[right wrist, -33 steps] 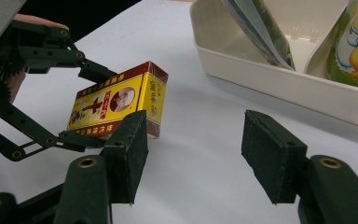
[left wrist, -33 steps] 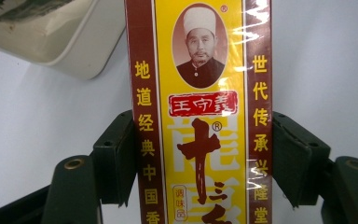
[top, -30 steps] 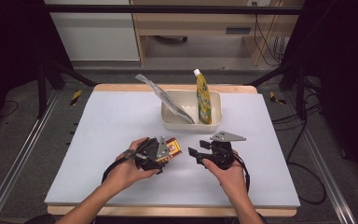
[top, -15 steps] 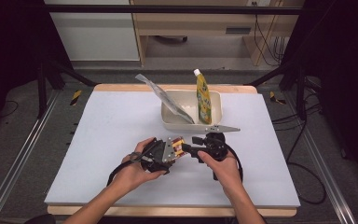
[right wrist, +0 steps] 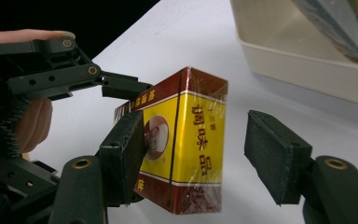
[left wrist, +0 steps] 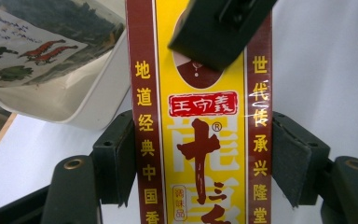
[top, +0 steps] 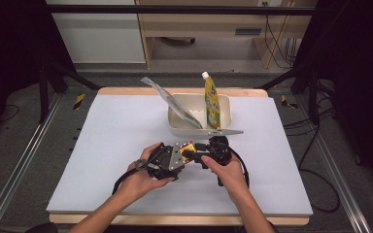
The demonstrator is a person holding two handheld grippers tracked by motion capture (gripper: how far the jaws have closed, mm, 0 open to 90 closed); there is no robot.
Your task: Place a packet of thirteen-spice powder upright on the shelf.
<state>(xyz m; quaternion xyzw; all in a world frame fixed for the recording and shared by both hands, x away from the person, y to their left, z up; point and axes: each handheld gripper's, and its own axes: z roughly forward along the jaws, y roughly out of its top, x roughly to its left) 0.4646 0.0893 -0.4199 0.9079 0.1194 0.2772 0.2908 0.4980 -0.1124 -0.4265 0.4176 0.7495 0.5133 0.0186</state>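
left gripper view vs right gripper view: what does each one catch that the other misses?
Left gripper view alone: the box's front face with its printed label, clamped between its own pads.

Right gripper view alone: the box's side face, the left gripper holding it, a fingertip, its own jaws open around the box.

Both: the box, white table, cream tub with a packet.

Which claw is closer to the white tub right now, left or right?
Right. The right claw sits just in front of the white tub, under its near rim. The left claw, shut on the yellow box, is beside it, slightly farther off.
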